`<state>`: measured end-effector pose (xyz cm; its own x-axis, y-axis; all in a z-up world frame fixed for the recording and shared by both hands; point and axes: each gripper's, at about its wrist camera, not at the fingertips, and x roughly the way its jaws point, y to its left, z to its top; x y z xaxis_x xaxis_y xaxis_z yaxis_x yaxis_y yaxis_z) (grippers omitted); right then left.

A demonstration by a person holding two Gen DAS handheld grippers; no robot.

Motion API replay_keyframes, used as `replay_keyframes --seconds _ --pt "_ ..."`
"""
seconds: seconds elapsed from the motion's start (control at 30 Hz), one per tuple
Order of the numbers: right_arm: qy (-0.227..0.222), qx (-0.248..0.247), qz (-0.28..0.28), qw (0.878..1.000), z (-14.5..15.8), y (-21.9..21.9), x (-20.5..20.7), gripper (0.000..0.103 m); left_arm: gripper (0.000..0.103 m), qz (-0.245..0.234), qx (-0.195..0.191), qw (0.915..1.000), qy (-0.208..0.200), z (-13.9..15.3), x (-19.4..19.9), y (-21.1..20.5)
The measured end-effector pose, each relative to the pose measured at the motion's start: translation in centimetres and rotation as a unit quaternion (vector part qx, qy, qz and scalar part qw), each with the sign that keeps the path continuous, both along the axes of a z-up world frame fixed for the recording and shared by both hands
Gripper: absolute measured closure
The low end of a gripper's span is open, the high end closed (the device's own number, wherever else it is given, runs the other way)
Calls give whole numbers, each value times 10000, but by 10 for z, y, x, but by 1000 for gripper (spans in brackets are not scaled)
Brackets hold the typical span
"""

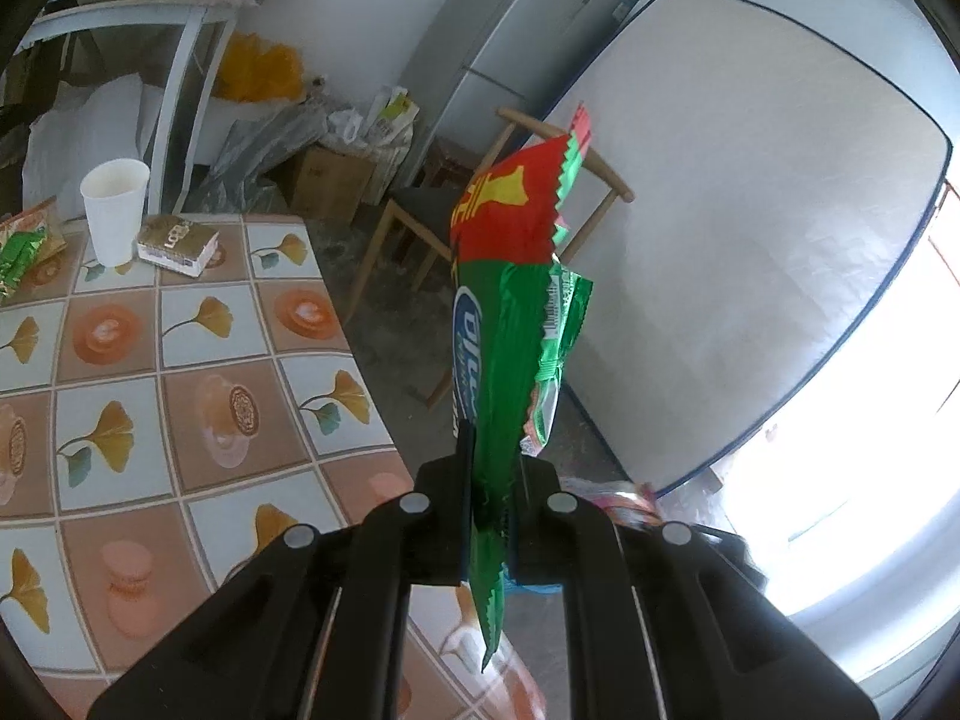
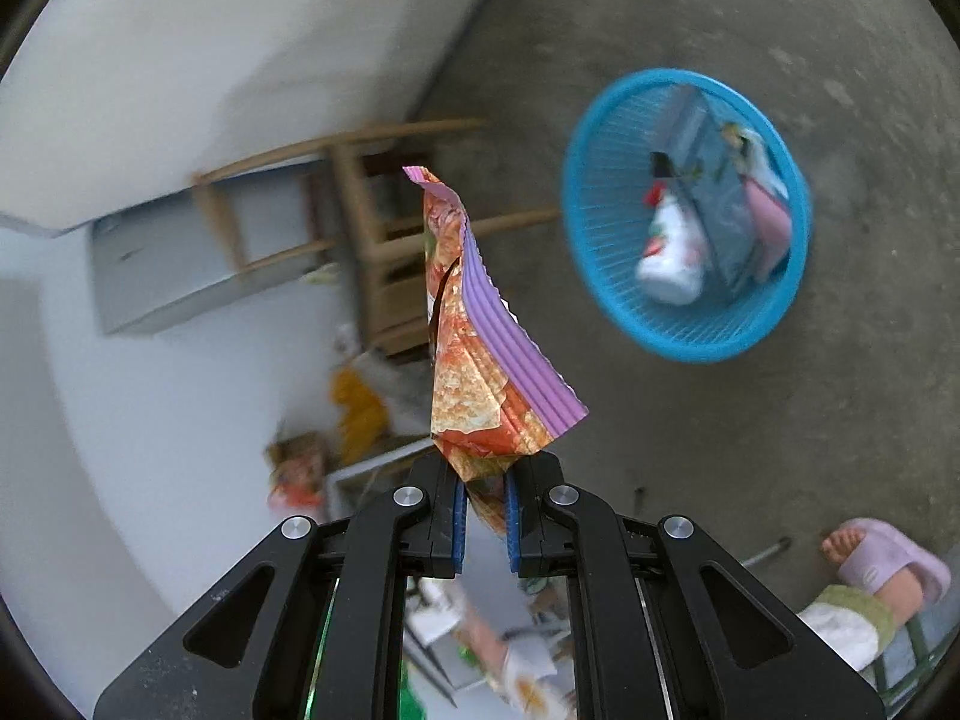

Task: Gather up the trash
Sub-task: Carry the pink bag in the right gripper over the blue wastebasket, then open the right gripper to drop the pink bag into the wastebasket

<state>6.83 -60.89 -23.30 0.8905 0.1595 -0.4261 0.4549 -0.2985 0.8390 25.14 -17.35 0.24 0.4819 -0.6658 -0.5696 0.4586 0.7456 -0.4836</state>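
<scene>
My left gripper (image 1: 489,468) is shut on a green and red snack wrapper (image 1: 510,300), held upright in the air past the table's right edge. My right gripper (image 2: 485,480) is shut on an orange and purple snack wrapper (image 2: 480,336), held above the concrete floor. A blue plastic basket (image 2: 600,240) stands on the floor to the upper right of that wrapper, with a white cup, a blue box and other trash inside. On the table (image 1: 180,420) remain a white paper cup (image 1: 114,210), a gold snack packet (image 1: 177,243) and a green-orange wrapper (image 1: 24,246) at the far left.
A wooden chair (image 1: 420,222) stands beyond the table, also in the right wrist view (image 2: 372,240). A mattress (image 1: 750,210) leans against the wall at right. A fridge (image 1: 510,48) and cluttered boxes stand at the back. A person's slippered foot (image 2: 882,564) is at lower right.
</scene>
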Motion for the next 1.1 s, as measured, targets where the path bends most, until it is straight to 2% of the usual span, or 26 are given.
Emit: replay_keyframes --seconds 0.13,0.2,0.23,0.3,0.33,0.47,0.6,0.7,0.8,0.9,0.93,1.0,1.03,1.07,1.1 --pt "457 362 -110 9982 -48 -20 28 92 96 -52 93 9999 80 -7 13 -9" --pt "705 492 -246 9960 -69 -28 35 84 96 -112 158 9998 74 -8 16 -15" --pt "844 427 -186 9953 -76 -34 40 73 96 -131 184 9997 74 -8 17 -18" --pt "893 490 -82 9948 -89 -42 45 70 96 -213 229 9994 111 -12 22 -25" --pt "1066 529 -158 9928 -93 -42 39 70 96 -251 250 9993 119 -13 23 -29" --pt "1049 134 -151 9943 -77 -49 20 59 96 -314 277 9990 135 -17 27 -41" --pt "1035 -400 -65 9938 -51 -52 0 59 96 -386 330 9986 137 -20 28 -54" --pt "1288 -1289 260 9829 -20 -54 3 60 96 -475 333 9982 135 -22 29 -62" --pt "1545 -2521 1043 9496 8 -46 38 64 96 -533 339 9979 135 -22 29 -67" --pt "1900 -3533 2017 8935 16 -28 93 69 96 -556 336 9977 185 -25 30 -66" --pt "2112 -3989 2261 8633 10 -20 116 70 96 -553 333 9977 216 -27 31 -66" --pt "2360 -4540 2637 8177 -8 -10 149 74 96 -552 336 9975 269 -28 32 -64" --pt "2470 -4713 2873 7964 -27 -7 166 75 96 -546 334 9975 284 -28 33 -63" --pt "2614 -4707 3128 7824 -51 -7 180 79 96 -520 328 9977 297 -29 34 -61" --pt "2808 -4630 3266 7747 -70 -8 186 84 96 -492 336 9978 300 -29 36 -58"
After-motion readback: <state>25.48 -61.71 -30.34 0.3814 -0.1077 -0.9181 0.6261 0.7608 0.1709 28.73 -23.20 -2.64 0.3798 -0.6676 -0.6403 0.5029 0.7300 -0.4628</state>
